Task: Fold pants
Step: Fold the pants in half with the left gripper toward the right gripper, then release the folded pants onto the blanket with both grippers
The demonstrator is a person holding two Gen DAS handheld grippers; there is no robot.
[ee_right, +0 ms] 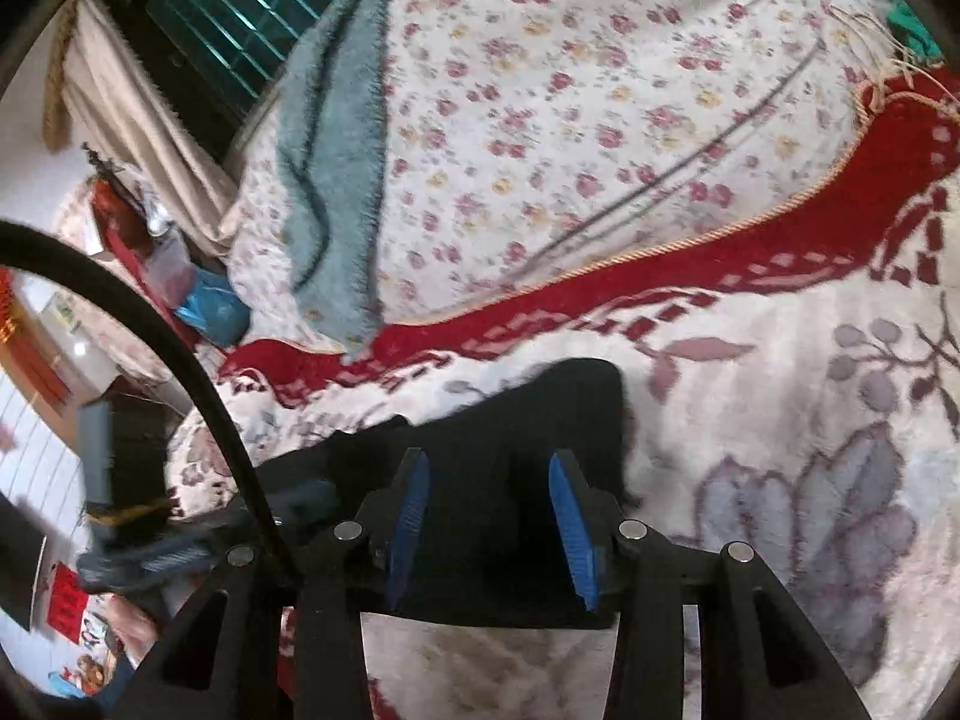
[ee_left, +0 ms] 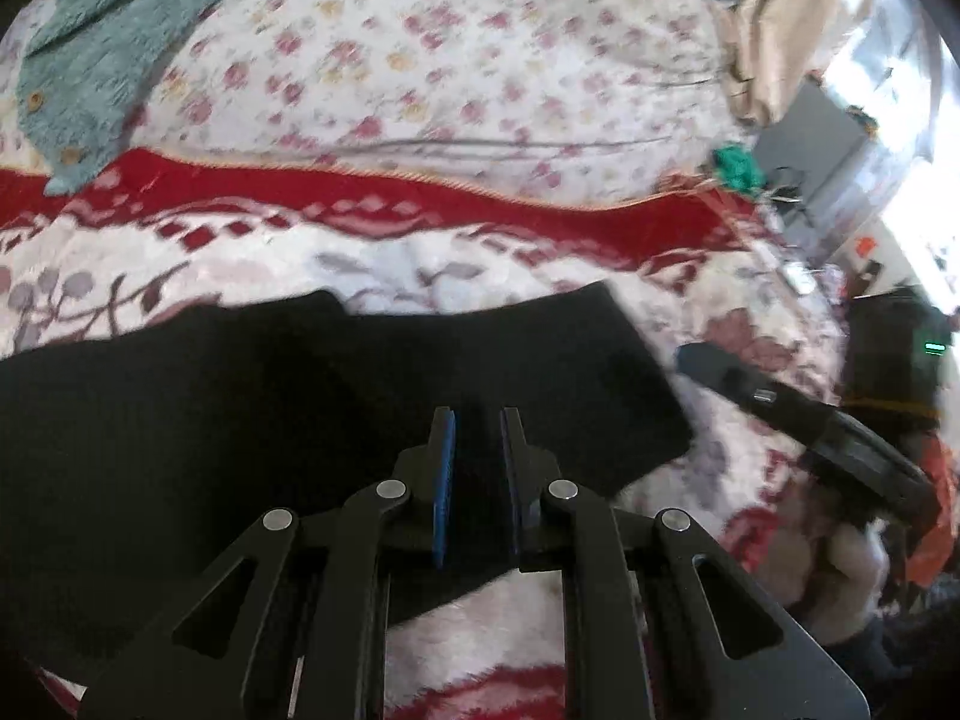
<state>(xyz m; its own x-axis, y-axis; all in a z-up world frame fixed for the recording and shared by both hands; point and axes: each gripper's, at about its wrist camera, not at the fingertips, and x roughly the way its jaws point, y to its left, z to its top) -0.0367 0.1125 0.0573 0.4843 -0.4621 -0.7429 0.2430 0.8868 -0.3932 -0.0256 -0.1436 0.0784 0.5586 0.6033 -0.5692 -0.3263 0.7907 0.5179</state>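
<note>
Black pants (ee_left: 360, 408) lie flat on a white and red fleece blanket (ee_left: 420, 258). My left gripper (ee_left: 478, 420) hovers over their right part, its blue-padded fingers a narrow gap apart with nothing between them. My right gripper (ee_right: 489, 468) is open above the pants' end (ee_right: 540, 420), with cloth under it but not pinched. The right gripper also shows in the left wrist view (ee_left: 780, 408), just right of the pants. The left gripper shows blurred at the lower left of the right wrist view (ee_right: 288, 498).
A teal fuzzy cardigan (ee_left: 90, 60) lies at the back left on a floral bedsheet (ee_left: 450, 60). A beige curtain (ee_left: 774, 30) and room clutter stand beyond the bed's right side. A black cable (ee_right: 150, 324) arcs across the left of the right wrist view.
</note>
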